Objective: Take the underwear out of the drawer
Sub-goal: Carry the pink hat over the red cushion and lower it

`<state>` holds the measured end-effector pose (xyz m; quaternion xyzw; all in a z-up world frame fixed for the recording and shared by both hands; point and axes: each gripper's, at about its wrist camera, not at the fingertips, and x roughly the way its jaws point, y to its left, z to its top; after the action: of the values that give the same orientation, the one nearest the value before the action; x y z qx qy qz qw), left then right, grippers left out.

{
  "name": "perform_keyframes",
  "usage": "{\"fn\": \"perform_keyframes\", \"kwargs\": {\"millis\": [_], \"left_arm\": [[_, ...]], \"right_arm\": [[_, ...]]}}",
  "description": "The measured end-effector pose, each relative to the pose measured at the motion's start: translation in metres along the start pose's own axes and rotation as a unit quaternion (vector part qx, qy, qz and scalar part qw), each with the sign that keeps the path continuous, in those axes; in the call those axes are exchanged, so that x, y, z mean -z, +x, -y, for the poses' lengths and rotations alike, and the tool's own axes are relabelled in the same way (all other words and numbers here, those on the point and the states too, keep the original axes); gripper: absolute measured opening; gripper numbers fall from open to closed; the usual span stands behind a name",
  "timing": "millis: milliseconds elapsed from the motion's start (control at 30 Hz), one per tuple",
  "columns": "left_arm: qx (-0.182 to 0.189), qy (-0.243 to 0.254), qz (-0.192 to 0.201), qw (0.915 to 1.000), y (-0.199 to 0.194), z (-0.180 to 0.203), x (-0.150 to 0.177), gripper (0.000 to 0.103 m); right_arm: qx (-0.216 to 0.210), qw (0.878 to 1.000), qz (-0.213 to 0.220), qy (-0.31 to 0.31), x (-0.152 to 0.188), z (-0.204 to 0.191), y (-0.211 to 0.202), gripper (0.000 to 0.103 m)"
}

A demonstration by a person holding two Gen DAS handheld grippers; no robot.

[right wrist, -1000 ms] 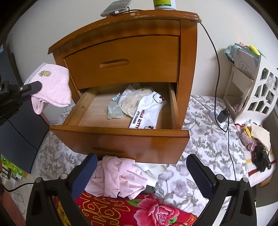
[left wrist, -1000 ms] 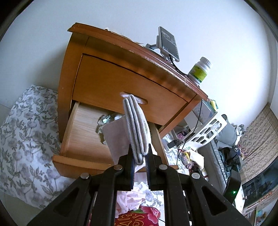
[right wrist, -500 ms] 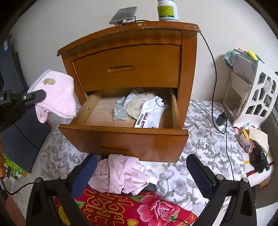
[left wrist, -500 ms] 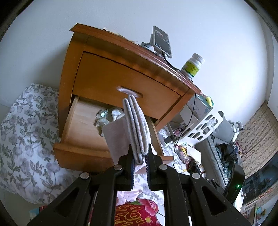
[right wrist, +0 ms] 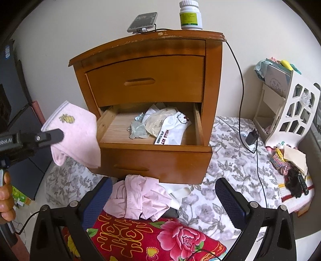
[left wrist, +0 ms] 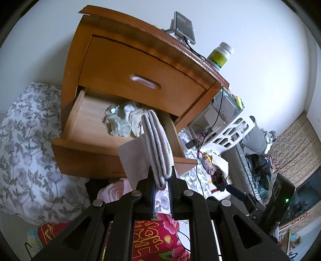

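Note:
The lower drawer [right wrist: 156,158] of a wooden nightstand [right wrist: 144,80] stands pulled open. Inside lie a white printed garment [right wrist: 174,128], a cream one [right wrist: 158,120] and a pale green crumpled piece [right wrist: 137,130]. My left gripper [right wrist: 50,136] is shut on pink underwear [right wrist: 74,136] with a small yellow motif, held in the air left of the drawer. In the left wrist view the same underwear [left wrist: 158,148] stands folded between the closed fingers of the left gripper [left wrist: 161,180], with the drawer [left wrist: 86,154] behind. My right gripper [right wrist: 162,196] is open and holds nothing, in front of the drawer.
A pile of pink clothes [right wrist: 138,196] lies below the drawer front, on a red flowered cushion [right wrist: 150,237]. A flowered sheet [right wrist: 230,160] covers the surface around. A phone [right wrist: 143,21] and pill bottle [right wrist: 190,16] top the nightstand. A white rack [right wrist: 291,112] stands right.
The left gripper has carried the pink underwear lower and a little away from the drawer. The right view has drawn back slightly, so the nightstand looks smaller. Both grips are unchanged.

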<state>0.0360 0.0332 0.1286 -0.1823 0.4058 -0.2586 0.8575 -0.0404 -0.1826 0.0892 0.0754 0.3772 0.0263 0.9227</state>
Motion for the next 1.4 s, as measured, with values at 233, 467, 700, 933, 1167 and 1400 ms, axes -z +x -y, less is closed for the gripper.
{"fn": "perform_keyframes", "kwargs": {"millis": [233,467,700,933,1167,1400], "left_arm": [[0.004,-0.007,-0.039,0.9992,0.021,-0.005,0.011,0.011],[0.001,-0.020,-0.089,0.9958,0.053,-0.013,0.024,0.011],[-0.010,-0.026,-0.134,0.9906,0.087,-0.020,0.037,0.011],[-0.017,-0.034,-0.167,0.9852,0.113,-0.028,0.044,0.011],[-0.020,-0.037,-0.188,0.9813,0.132,-0.033,0.048,0.011],[-0.039,-0.040,-0.206,0.9770,0.150,-0.046,0.055,0.011]], "right_arm": [[-0.004,1.000,-0.006,-0.002,0.002,0.000,0.003,0.103],[-0.001,1.000,-0.017,0.002,0.003,0.006,0.011,0.103],[0.000,1.000,-0.030,0.006,0.004,0.011,0.023,0.103],[0.000,0.999,-0.044,0.009,0.004,0.016,0.037,0.103],[0.001,0.998,-0.059,0.009,0.003,0.018,0.052,0.103],[0.003,0.997,-0.074,0.008,0.003,0.019,0.067,0.103]]}}
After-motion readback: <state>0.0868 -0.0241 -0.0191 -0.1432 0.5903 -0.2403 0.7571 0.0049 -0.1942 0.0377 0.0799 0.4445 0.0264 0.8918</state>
